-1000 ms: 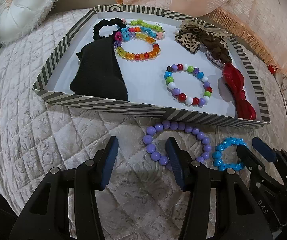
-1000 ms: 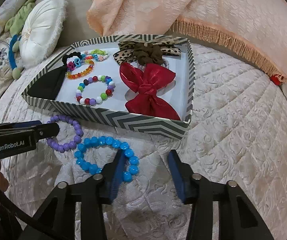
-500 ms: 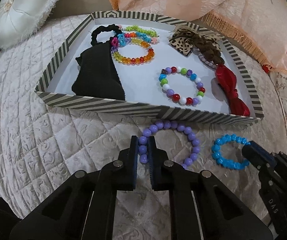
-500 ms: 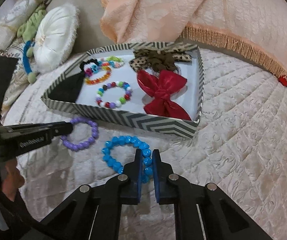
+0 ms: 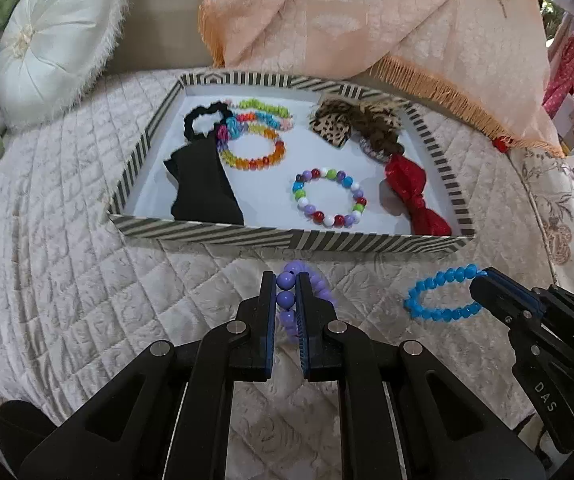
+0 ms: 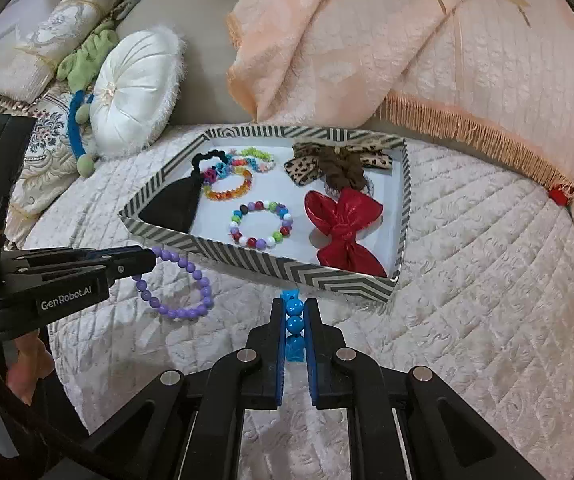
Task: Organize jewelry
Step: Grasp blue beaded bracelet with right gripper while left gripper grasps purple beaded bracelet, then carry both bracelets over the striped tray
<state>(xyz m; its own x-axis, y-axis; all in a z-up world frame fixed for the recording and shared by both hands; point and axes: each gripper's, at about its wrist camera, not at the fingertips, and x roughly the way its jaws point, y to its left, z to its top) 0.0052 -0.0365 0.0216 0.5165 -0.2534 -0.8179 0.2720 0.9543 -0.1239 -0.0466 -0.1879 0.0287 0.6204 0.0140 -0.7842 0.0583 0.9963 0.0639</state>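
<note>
Cream quilted bedspread (image 5: 67, 264) carries a shallow black-and-white striped box (image 5: 287, 239), with a peach fringed blanket (image 6: 367, 52) heaped behind it. Just in front of the box, the left gripper (image 5: 286, 280) is narrowed onto a purple round-bead bracelet (image 6: 179, 284), two beads pinched between its blue pads. To its right, also in front of the box, the right gripper (image 6: 295, 306) clamps a bright blue bead bracelet (image 5: 439, 296) the same way. Inside the box lie a multicoloured bead bracelet (image 5: 329, 196) and a red shiny bow (image 6: 343, 228).

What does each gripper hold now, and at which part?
Left gripper pinches the purple bracelet on its beads; right gripper pinches the blue bracelet on its beads.
</note>
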